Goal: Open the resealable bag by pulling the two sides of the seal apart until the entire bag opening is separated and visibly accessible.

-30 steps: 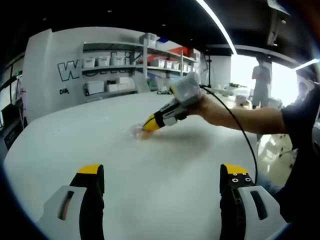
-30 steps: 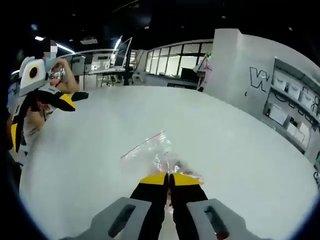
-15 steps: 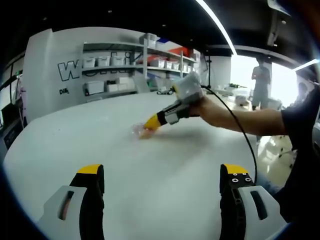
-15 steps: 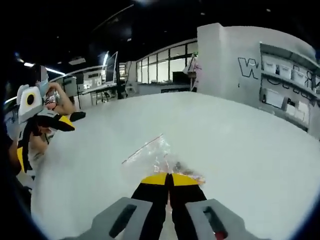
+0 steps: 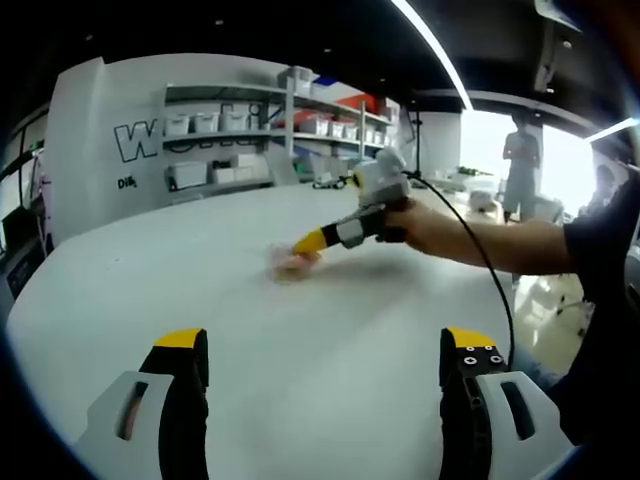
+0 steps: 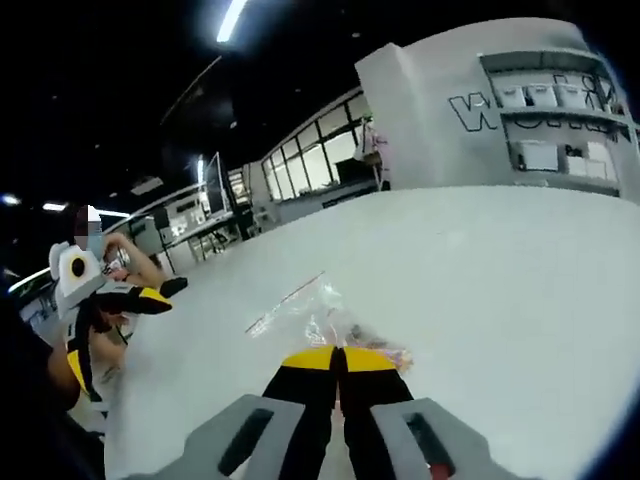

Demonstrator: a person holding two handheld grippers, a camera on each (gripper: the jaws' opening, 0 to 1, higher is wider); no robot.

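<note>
Here, bag (image 6: 318, 318) gripped endwise, right gripper (image 6: 340, 357)

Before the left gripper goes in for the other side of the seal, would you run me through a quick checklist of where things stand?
1. Right gripper shut on the resealable bag: ok, jaws closed on its near edge.
2. Left gripper open and free: ok, jaws wide apart, nothing between them.
3. Left gripper near the bag: not ok, it hangs well back over the table.
4. Seal strip in sight: ok, a thin line along the far edge.
5. Seal already parted: cannot tell, the film is clear and crumpled.
6. Which side of the opening is pinched: cannot tell.
</note>
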